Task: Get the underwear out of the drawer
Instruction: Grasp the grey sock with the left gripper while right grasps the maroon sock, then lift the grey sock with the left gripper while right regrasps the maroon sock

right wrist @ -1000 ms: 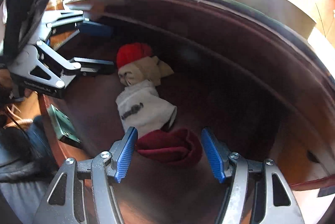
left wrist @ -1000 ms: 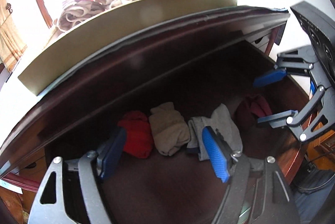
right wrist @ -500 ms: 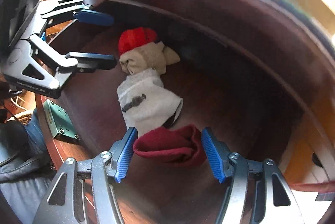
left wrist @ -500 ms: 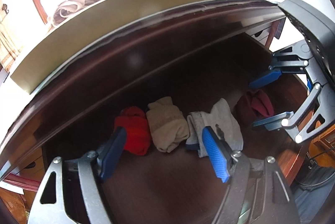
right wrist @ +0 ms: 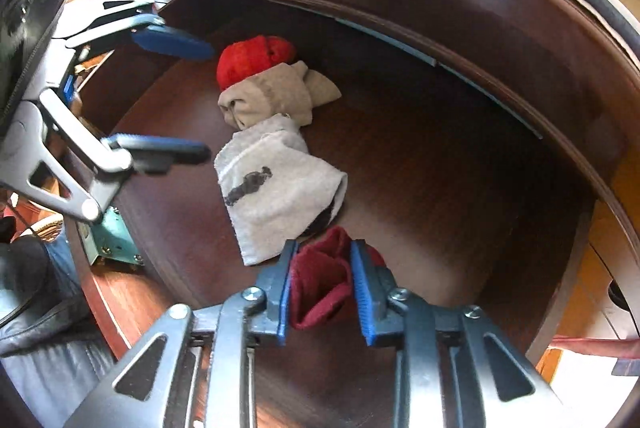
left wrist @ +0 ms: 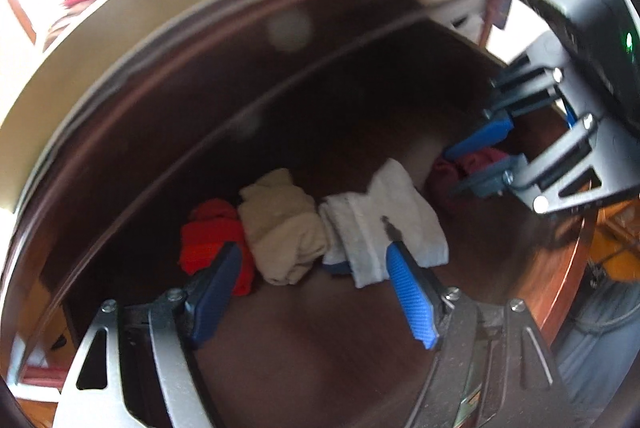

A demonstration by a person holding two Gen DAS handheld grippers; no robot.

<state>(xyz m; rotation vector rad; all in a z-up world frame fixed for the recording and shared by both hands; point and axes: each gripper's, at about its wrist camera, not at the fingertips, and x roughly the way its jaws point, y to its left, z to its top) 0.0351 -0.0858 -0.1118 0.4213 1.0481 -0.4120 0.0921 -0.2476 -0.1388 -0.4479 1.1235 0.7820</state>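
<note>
Right gripper [right wrist: 320, 288] closing, pads squeezing the dark-red bunched cloth bundle [right wrist: 320, 284]; left gripper [left wrist: 312, 292] wide, empty above the beige folded bundle [left wrist: 282, 228]; a shallow pinch could slip on lifting.

Both the left gripper [left wrist: 312, 292] and the right gripper [right wrist: 322, 288] have silvery-grey metal linkages with round screw heads, triangular cut-outs, and ribbed blue pads [right wrist: 362, 292]; a green light glows on one dark housing.
</note>
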